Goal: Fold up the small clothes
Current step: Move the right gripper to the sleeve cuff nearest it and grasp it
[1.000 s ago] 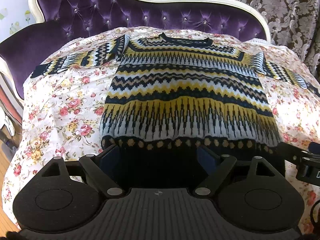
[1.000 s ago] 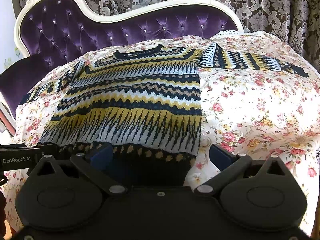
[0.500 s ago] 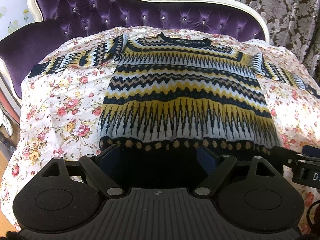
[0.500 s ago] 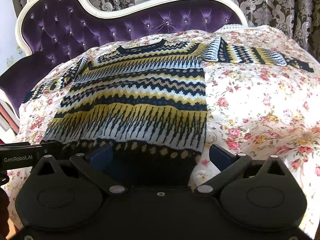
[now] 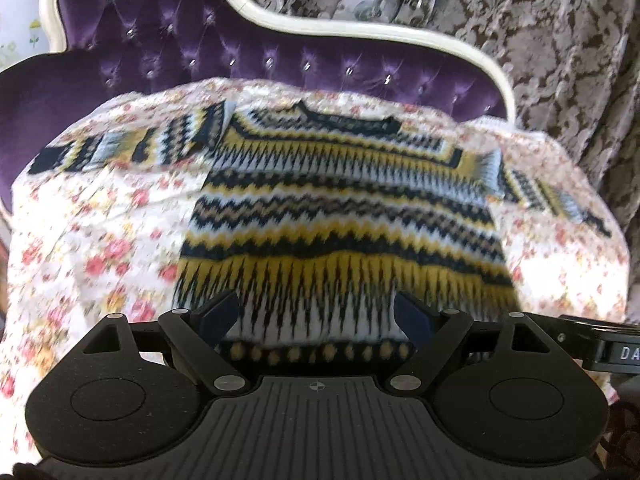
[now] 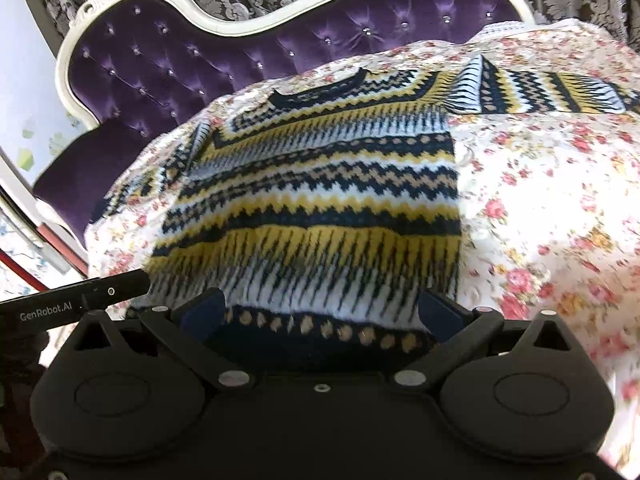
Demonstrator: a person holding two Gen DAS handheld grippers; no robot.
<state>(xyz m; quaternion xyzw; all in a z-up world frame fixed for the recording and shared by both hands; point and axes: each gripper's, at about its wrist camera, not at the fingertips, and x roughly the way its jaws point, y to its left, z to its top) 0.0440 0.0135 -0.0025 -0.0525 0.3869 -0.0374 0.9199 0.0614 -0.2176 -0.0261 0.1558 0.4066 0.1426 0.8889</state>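
Both grippers poised at the sweater's hem, fingers apart

The left gripper and right gripper each have fingers spread wide, gripping nothing. The patterned sweater lies flat just beyond the fingers, its dark hem nearest them, both sleeves stretched sideways. It rests on a floral sheet; farther off stands a purple tufted headboard, with curtains behind.

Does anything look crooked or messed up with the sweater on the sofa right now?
Nothing stands out. The patterned sweater lies flat and face up on the floral sheet, both sleeves spread sideways, hem toward the cameras. Fine detail is blurred.
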